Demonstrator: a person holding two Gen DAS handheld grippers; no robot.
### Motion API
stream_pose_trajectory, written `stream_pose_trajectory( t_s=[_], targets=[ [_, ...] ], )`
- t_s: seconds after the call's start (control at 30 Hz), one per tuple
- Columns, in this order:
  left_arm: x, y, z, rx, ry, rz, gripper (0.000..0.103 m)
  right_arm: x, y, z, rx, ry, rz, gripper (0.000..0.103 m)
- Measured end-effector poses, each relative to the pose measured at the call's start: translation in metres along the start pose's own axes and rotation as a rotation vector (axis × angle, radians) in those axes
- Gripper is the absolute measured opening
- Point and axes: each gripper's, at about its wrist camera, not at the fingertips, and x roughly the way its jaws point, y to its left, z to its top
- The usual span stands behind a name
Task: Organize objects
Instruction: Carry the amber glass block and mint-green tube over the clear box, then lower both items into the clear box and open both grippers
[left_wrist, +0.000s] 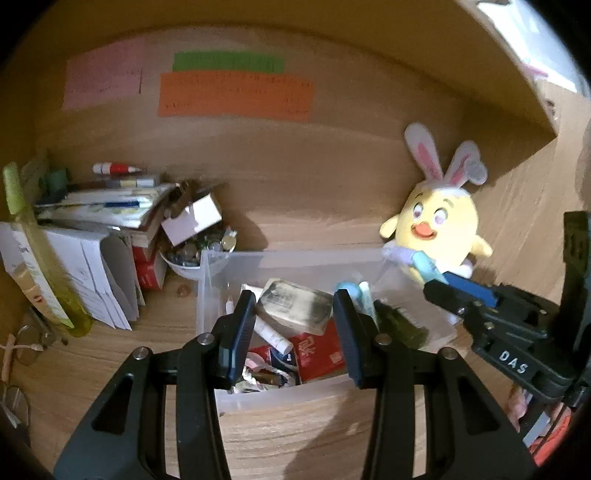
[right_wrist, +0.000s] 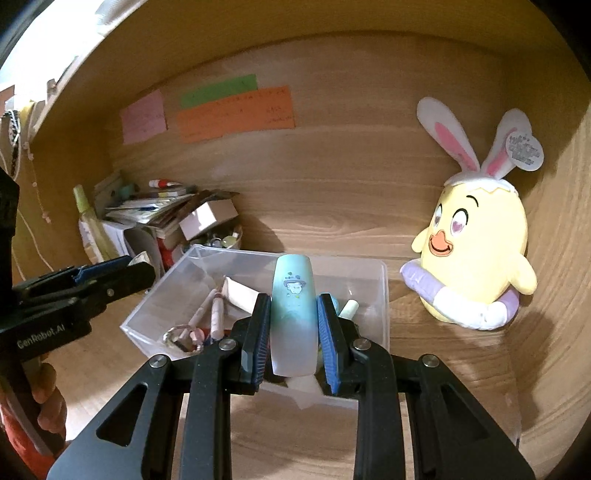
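Gripping a pale blue tube (right_wrist: 291, 314) between its pads, the right gripper (right_wrist: 291, 343) hangs over the clear bin (right_wrist: 382, 295), seemingly to drop it in, while the left gripper (left_wrist: 293, 332) waits open and empty above it.

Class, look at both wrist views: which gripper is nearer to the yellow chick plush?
Right. The right gripper, holding a blue-green tube, sits just beside the yellow chick plush. The left gripper hangs open over the clear bin, farther away.
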Motion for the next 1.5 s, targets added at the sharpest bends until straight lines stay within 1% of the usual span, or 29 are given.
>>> stream_pose_trajectory(
  t_s=[0.27,0.47,0.73,0.83,0.97,1.1,1.17,1.23,1.33,1.4,1.47,1.5],
  targets=[
    [0.039,0.016,-0.008,-0.04,0.096,0.015,0.043,0.023,-0.007,-0.002,0.0,0.049,-0.013,0.023],
    [0.055,0.024,-0.013,-0.061,0.128,0.04,0.043,0.039,-0.015,-0.006,0.016,0.084,-0.023,0.023],
    [0.066,0.022,-0.018,-0.046,0.147,0.05,0.043,0.066,-0.019,-0.015,0.023,0.146,-0.041,0.023],
    [0.069,0.018,-0.019,-0.03,0.152,0.054,0.043,0.071,-0.021,-0.017,0.03,0.159,-0.046,0.023],
    [0.071,0.015,-0.021,-0.003,0.157,0.078,0.043,0.075,-0.021,-0.019,0.033,0.171,-0.048,0.023],
    [0.069,0.015,-0.021,-0.003,0.153,0.065,0.043,0.078,-0.019,-0.021,0.024,0.182,-0.046,0.023],
    [0.068,0.014,-0.021,0.0,0.156,0.061,0.045,0.077,-0.016,-0.022,0.011,0.178,-0.053,0.023],
    [0.067,0.013,-0.021,-0.005,0.161,0.064,0.059,0.076,-0.013,-0.022,-0.002,0.178,-0.054,0.023],
    [0.061,0.011,-0.02,0.004,0.142,0.081,0.063,0.075,-0.01,-0.022,-0.011,0.183,-0.052,0.024],
    [0.056,0.01,-0.019,0.012,0.136,0.078,0.063,0.072,-0.01,-0.022,-0.012,0.186,-0.047,0.031],
    [0.051,0.009,-0.019,0.018,0.128,0.074,0.064,0.067,-0.009,-0.021,-0.018,0.186,-0.04,0.036],
    [0.047,0.008,-0.018,0.023,0.125,0.074,0.065,0.065,-0.008,-0.021,-0.019,0.185,-0.033,0.037]
  ],
)
